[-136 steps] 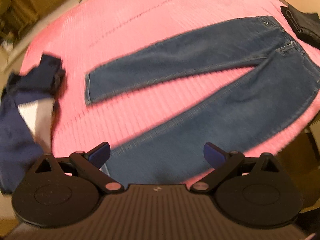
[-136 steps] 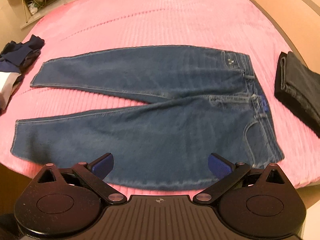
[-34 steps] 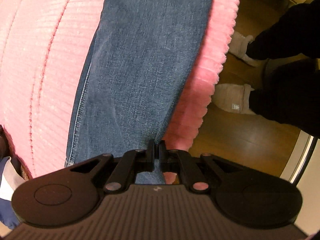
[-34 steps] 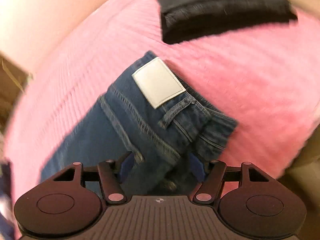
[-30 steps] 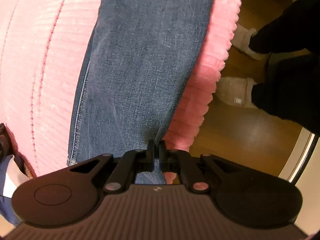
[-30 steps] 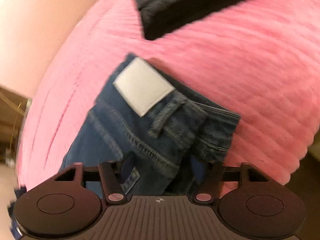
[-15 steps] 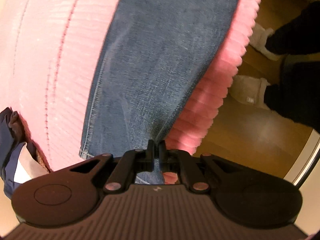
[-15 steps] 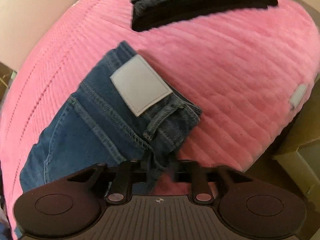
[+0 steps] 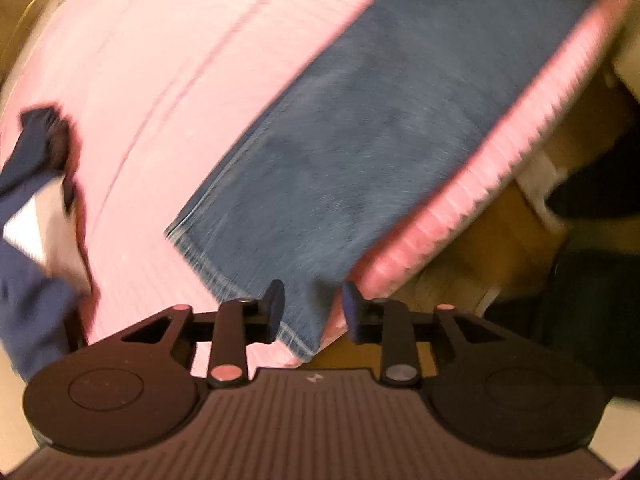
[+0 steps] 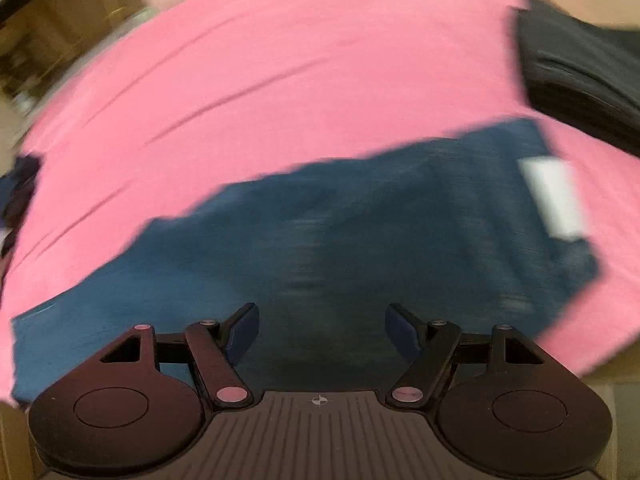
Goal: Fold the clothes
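Both grippers are letting go: half a second ago each was pinched shut on denim, and now the left gripper (image 9: 310, 308) is standing with its fingers parted, while the right gripper (image 10: 322, 330) is spread wide with nothing between its pads. Both views are smeared by motion, so fine detail is hard to read.

Ahead of the left gripper, the jeans (image 9: 380, 120) are lying folded lengthwise as one long blue strip on the pink bedspread (image 9: 160, 60), running away and to the right. Their hem corner is sitting in the gap between the parted fingers, though whether it is touching them cannot be told. Off to the left of this gripper a navy-and-white garment (image 9: 28, 216) is lying bunched on the bedspread. To the right, the bed edge is dropping to a wooden floor (image 9: 492, 240), where a person's dark-trousered leg (image 9: 592, 292) is showing.

Just ahead of the right gripper, the jeans (image 10: 360, 232) are stretching across the view, with the white waistband patch (image 10: 554, 200) far to the right. Beyond that, at the upper right, a folded dark garment (image 10: 580, 76) is resting on the bedspread (image 10: 300, 60), apart from the jeans.
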Tool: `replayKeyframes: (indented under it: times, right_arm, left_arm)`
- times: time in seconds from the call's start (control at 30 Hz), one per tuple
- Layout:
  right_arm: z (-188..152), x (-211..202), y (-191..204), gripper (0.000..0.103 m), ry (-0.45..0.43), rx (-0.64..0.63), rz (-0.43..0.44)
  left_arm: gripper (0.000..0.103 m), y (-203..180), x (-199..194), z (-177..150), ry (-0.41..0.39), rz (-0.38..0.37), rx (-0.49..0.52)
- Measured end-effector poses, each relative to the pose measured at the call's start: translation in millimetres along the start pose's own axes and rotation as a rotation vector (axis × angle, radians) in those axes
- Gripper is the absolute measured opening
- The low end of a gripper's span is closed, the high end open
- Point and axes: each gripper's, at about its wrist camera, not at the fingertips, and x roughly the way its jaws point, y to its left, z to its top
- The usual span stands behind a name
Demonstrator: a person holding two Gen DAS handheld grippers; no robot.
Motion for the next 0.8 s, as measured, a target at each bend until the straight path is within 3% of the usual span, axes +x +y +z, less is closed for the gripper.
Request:
replayKeyframes:
  times: [0.07, 0.17, 0.37, 0.57, 0.6, 0.63, 0.8]
  right_arm:
    - [-7, 8, 39, 0.073, 0.006, -0.048, 0.026]
    - [-17, 20, 97, 0.091, 0.014, -0.119, 0.064]
    - [-52, 40, 190, 0.092, 0.064, -0.218, 0.097]
    - [-82, 54, 248, 0.092, 0.135, -0.234, 0.108]
    - [-83, 55, 256, 0.092, 0.141, -0.235, 0.114]
    - [-83, 55, 261, 0.092, 0.136, -0.252, 0.117]
    - [-80, 55, 290, 0.092, 0.113, -0.335, 0.131]
  left_arm:
    - [0.036, 22, 5, -10, -0.026, 0.001, -0.066]
    - [0.040, 54, 31, -20, -0.071, -0.032, -0.118]
    - [0.039, 95, 86, -28, -0.141, -0.102, -0.088]
    - [0.024, 118, 126, -33, -0.183, -0.211, -0.005]
    - [0.008, 120, 127, -34, -0.189, -0.208, 0.005]
    - [0.000, 122, 124, -36, -0.195, -0.194, 0.014]
    - [0.000, 166, 87, -37, -0.314, -0.140, -0.090]
